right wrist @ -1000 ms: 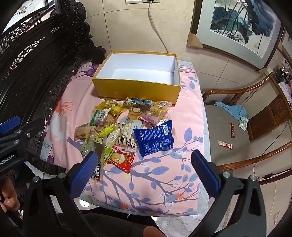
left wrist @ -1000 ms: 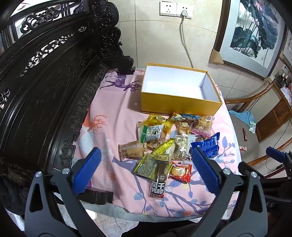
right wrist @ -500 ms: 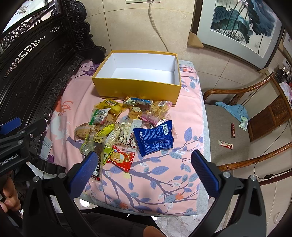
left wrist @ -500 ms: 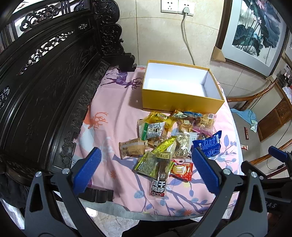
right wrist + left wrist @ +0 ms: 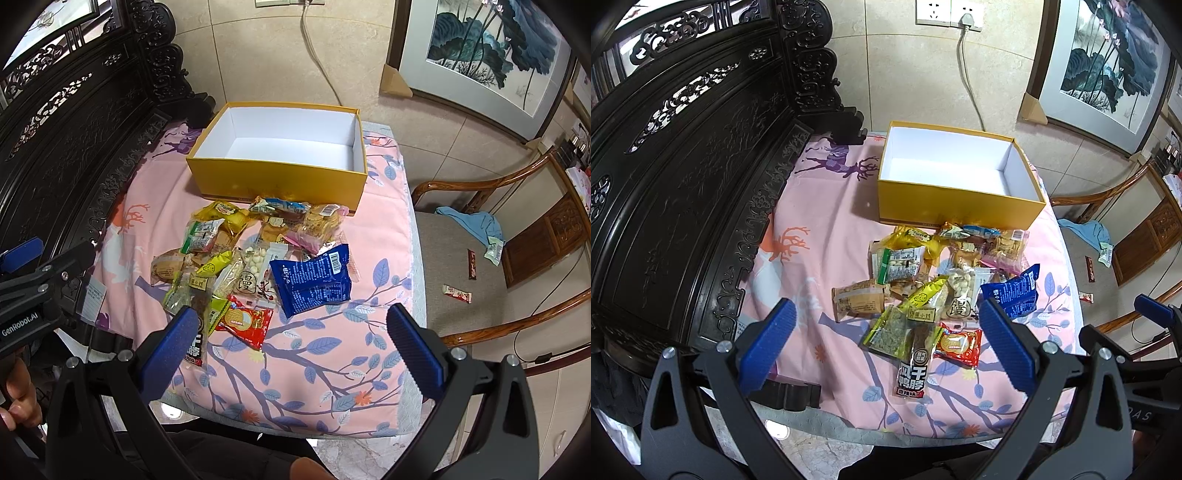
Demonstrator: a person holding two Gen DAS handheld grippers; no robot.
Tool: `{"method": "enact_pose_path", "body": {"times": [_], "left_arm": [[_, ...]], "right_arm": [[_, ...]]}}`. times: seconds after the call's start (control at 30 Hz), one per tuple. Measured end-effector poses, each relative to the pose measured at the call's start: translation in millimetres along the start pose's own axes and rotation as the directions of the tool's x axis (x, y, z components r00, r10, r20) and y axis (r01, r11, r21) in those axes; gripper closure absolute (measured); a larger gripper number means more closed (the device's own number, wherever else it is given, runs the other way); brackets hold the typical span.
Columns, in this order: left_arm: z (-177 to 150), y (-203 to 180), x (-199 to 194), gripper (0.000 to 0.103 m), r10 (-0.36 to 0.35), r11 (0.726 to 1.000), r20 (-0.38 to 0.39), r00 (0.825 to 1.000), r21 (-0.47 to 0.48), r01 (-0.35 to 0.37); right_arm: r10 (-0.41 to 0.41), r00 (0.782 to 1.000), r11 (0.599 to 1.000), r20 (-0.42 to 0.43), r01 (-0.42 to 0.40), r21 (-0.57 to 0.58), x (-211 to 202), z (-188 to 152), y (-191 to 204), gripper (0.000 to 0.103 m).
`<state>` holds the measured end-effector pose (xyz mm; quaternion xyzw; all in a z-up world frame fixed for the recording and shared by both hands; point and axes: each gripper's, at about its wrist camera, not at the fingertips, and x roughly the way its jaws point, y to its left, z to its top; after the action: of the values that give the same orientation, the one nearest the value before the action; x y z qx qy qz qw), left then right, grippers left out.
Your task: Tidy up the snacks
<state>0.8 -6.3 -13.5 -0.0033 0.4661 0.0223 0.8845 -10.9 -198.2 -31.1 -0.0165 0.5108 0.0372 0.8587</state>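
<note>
A pink flowered cloth (image 5: 820,236) covers a table set against dark carved wooden furniture (image 5: 676,173), with a tiled wall behind. In the left wrist view the left gripper (image 5: 882,345) hangs above the near edge, fingers spread wide and empty; the heap of snacks (image 5: 942,284) lies just beyond and a little right of its centre, and the empty yellow box (image 5: 960,206) stands at the heap's far side, touching it. A long dark packet (image 5: 914,365) points its length toward the fingers, nearest of all. In the right wrist view the right gripper (image 5: 290,334) is likewise wide and empty; the heap (image 5: 255,258) lies ahead and left, the blue packet (image 5: 314,280) almost straight ahead, so I judge the right hand better placed for that one.
</note>
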Motion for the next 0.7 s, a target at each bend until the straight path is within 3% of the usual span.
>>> {"method": "enact_pose_path", "body": {"times": [0.7], "left_arm": [[-0.4, -0.4, 1.1, 0.002, -0.001, 1.000, -0.003, 1.000, 0.001, 0.001]], "right_arm": [[0.000, 1.000, 1.000, -0.001, 0.000, -0.001, 0.7, 0.2, -0.8, 0.001]]}}
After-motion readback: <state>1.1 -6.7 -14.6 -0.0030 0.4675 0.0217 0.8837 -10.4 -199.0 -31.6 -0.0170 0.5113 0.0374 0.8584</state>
